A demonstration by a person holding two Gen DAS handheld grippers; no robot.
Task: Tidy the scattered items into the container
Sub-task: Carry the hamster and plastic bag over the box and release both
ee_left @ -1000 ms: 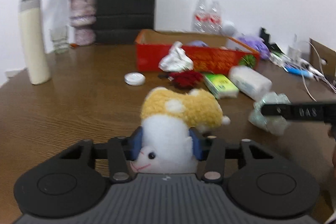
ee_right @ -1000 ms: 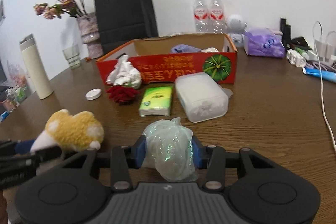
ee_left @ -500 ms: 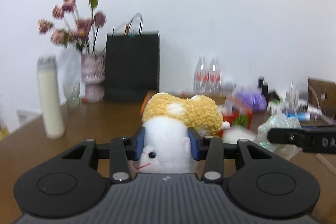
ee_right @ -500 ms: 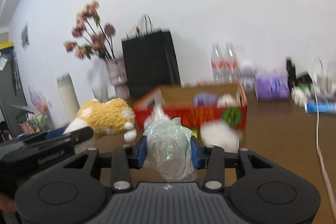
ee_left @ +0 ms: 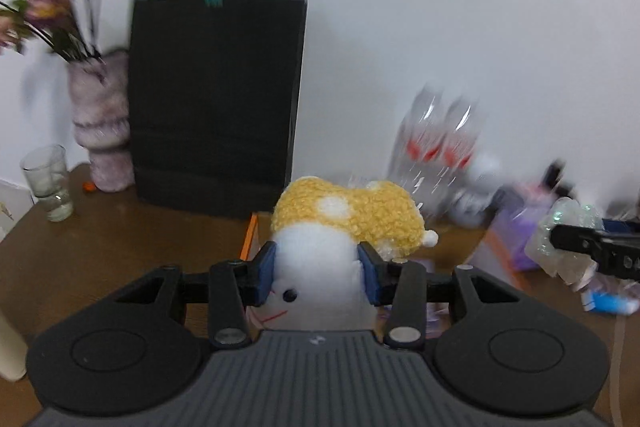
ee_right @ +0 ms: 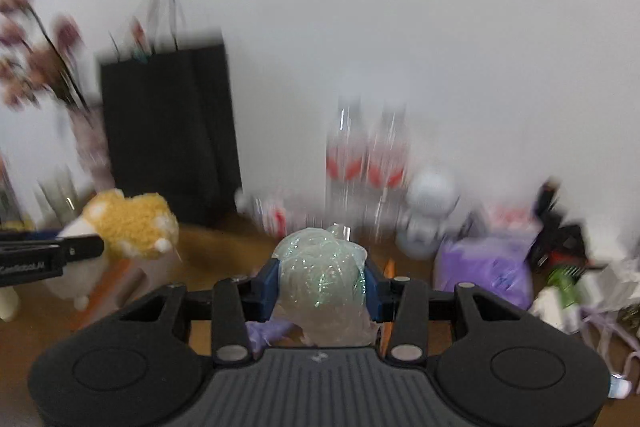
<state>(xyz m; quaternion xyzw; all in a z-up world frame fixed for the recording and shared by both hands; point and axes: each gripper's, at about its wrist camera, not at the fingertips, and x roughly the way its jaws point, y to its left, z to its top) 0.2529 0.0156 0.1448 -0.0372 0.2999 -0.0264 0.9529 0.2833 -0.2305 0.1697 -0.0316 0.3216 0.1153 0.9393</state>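
Observation:
My left gripper (ee_left: 318, 277) is shut on a yellow and white plush toy (ee_left: 344, 219) and holds it in the air. An orange edge of the box (ee_left: 250, 233) shows just behind the toy. My right gripper (ee_right: 320, 283) is shut on a crumpled glittery clear bag (ee_right: 322, 287), also held up. The bag also shows at the right of the left wrist view (ee_left: 568, 239). The plush toy also shows at the left of the right wrist view (ee_right: 132, 223). Both views are blurred by motion. The inside of the box is mostly hidden behind the held things.
A black paper bag (ee_left: 216, 99) stands at the back of the brown table (ee_left: 100, 247). A vase of dried flowers (ee_left: 104, 131) and a glass (ee_left: 48, 183) stand to its left. Two water bottles (ee_right: 366, 163), a purple pack (ee_right: 484, 271) and cables lie at the back right.
Both grippers have risen off the table with their loads and moved forward toward the box. The loose items on the table have dropped out of view.

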